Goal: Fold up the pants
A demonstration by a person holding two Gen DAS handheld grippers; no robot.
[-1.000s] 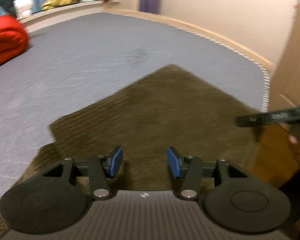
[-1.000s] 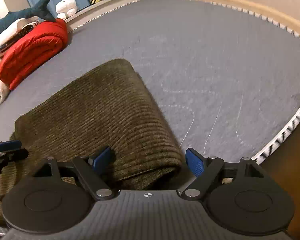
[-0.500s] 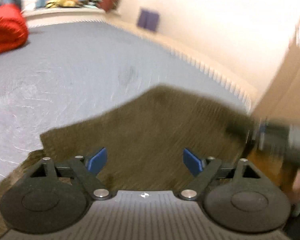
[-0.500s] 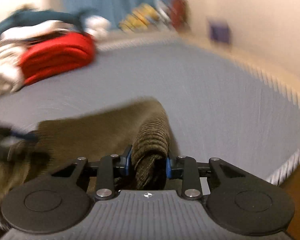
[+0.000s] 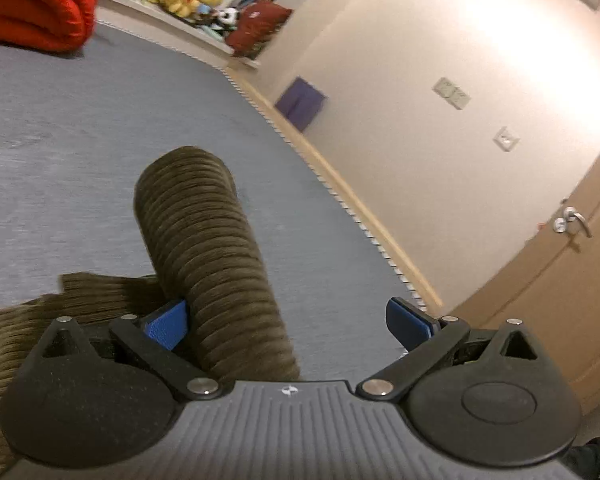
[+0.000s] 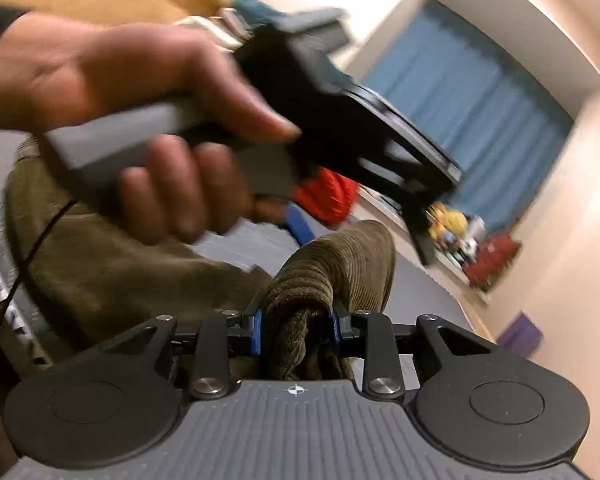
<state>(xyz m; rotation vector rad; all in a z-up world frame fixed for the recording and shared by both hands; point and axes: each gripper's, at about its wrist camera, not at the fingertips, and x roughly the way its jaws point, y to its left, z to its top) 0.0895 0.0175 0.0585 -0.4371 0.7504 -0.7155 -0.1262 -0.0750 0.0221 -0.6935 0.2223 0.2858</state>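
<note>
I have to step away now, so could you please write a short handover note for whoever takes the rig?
Right claw: shut on a bunched fold of the olive-brown corduroy pants, lifted.
Left claw: jaws just opened wide; the raised fold lies against one pad, not gripped.
The rest of the pants lie on the grey bed.
Done: end grasped and raised.
Left: lay it over, flatten, finish.

The hand point(image 6: 112, 92) and the left gripper's body were motion-blurred — its fingertips hidden there. The pants point(image 5: 204, 248) ran off the left wrist view's bottom-left edge.
</note>
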